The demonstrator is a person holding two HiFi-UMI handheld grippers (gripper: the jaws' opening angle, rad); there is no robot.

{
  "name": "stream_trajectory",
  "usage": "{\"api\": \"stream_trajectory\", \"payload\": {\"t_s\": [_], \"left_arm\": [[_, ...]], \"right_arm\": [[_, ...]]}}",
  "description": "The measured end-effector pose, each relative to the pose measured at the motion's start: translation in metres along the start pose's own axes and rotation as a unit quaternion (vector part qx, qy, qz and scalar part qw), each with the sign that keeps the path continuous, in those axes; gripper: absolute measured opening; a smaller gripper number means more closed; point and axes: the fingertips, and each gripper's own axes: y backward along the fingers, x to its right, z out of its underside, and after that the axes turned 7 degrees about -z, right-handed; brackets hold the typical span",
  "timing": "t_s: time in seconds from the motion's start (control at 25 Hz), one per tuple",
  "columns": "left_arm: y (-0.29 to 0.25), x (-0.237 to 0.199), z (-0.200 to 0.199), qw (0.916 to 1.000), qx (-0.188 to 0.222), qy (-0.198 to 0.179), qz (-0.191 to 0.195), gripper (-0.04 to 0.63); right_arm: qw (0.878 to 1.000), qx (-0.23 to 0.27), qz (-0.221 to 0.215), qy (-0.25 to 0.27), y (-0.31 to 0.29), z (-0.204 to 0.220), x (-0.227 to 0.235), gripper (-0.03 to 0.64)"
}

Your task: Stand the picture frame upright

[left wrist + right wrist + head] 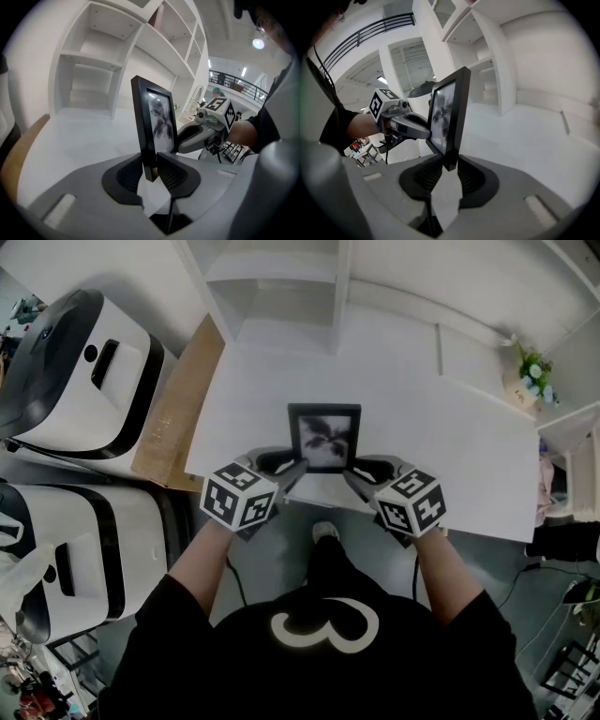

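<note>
**frame raised and held, not yet left to stand alone**

the picture frame [324,436] is up off its face. it sits near the 6 o'clock edge of the white desk [469,446], straight ahead of the person. in the head view its dark print faces up toward the camera, so it seems to lean back a little. both gripper views show it close to vertical.

the left hand-held gripper [286,468] is at the frame's 8 o'clock corner. in its own view the black edge of the frame [154,126] stands between its pads [174,174], which press on it from both sides, so this hand-held gripper [151,171] is clamped on the frame. the right hand-held gripper [361,472] mirrors it at the 4 o'clock corner. its view shows the frame [447,117] pinched the same way, low on the edge, at the tool's tips [449,174].

by my reading the lift itself is done and the task is well past halfway. what is left is to set the bottom edge firmly on the desk, find a lean the frame can keep, then open both tools and draw them away. i cannot tell whether the bottom edge already touches the desk. no view shows a back prop, so whether it would stay up once released is an open question. the shelves [281,287] at 12 o'clock are well apart from it and offer no support.
</note>
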Motion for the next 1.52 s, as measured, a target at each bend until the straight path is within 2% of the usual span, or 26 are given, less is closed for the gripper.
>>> {"api": "stream_trajectory", "payload": {"t_s": [0.2,0.36,0.76,1.24,1.52], "left_arm": [[-0.021,-0.016,-0.020,0.9979,0.006,-0.054,-0.033,0.103],[-0.043,-0.032,-0.033,0.9949,0.005,-0.087,-0.050,0.101],[-0.093,-0.066,-0.049,0.9881,0.022,-0.126,-0.085,0.095],[-0.113,-0.081,-0.044,0.9845,0.011,-0.143,-0.101,0.095],[-0.113,-0.082,-0.043,0.9875,0.010,-0.118,-0.104,0.095]], "right_arm": [[0.998,-0.004,0.039,0.047,-0.005,-0.017,0.032,0.104],[0.996,-0.015,0.060,0.060,-0.015,-0.025,0.062,0.103],[0.991,-0.018,0.113,0.076,-0.036,-0.037,0.122,0.101],[0.988,-0.028,0.132,0.081,-0.052,-0.033,0.144,0.103],[0.989,-0.023,0.130,0.071,-0.053,-0.034,0.144,0.107]]}}
